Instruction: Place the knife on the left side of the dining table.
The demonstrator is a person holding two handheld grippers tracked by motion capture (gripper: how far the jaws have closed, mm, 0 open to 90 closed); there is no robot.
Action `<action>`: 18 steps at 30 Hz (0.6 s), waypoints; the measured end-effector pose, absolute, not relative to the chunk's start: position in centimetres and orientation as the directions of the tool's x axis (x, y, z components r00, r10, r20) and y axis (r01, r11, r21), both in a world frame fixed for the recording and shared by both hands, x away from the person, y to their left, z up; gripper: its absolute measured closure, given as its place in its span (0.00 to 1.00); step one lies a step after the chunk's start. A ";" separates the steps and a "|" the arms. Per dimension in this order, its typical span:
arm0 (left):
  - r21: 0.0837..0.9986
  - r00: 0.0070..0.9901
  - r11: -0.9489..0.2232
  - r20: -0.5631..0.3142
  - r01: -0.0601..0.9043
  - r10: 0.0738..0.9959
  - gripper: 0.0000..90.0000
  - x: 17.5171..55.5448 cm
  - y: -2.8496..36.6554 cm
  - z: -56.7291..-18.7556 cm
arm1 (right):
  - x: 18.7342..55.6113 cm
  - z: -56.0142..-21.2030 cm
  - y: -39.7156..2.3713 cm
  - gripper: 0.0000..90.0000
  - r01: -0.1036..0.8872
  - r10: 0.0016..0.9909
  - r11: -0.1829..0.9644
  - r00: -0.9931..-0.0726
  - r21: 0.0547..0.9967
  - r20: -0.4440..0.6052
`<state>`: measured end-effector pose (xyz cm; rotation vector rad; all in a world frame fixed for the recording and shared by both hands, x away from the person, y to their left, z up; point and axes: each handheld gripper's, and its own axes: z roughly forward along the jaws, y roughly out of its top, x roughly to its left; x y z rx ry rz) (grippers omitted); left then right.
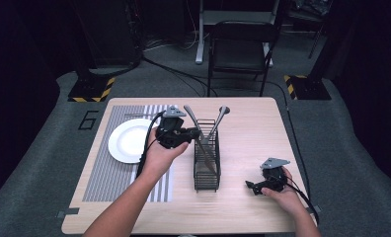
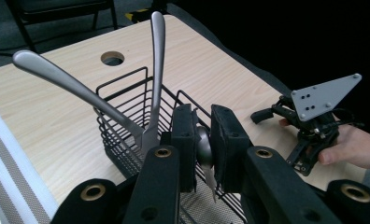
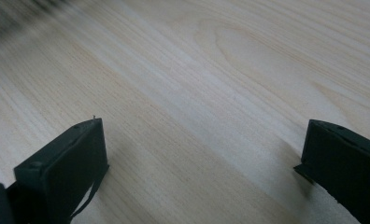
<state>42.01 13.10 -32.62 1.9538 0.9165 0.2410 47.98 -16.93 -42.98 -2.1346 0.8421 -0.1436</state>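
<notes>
Over wire caddy (image 1: pixel 207 168), left tool (image 2: pixel 202 144) clamping seemingly a knife (image 1: pixel 206 150), right tool (image 3: pixel 206 158) wide.

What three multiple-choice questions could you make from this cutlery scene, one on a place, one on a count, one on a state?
1. Where does the white plate lie?
A. On the striped mat
B. Inside the wire basket
C. On the chair

2. How many utensil handles lean out of the basket, apart from the knife?
A. None
B. Two
C. Five

3. How is the left tool?
A. Wide open over the plate
B. Lying on the floor
C. Shut on the knife

Answers:
1 A, the plate sits on the mat left of the basket.
2 B, two handles rise from its far end.
3 C, the pads press on the metal between them.
</notes>
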 end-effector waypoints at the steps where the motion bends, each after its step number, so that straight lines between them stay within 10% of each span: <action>1: 0.815 0.704 -0.289 -0.192 0.503 0.683 0.90 42.0 13.1 -32.6 | 48.0 -43.0 -16.9 0.00 -0.520 -0.613 -0.442 0.770 -0.731 -0.177; 18: 0.826 0.768 -0.353 -0.143 0.440 0.624 0.93 40.5 11.1 -31.3 | 48.0 -43.0 -16.9 0.00 -0.519 -0.613 -0.442 0.770 -0.732 -0.176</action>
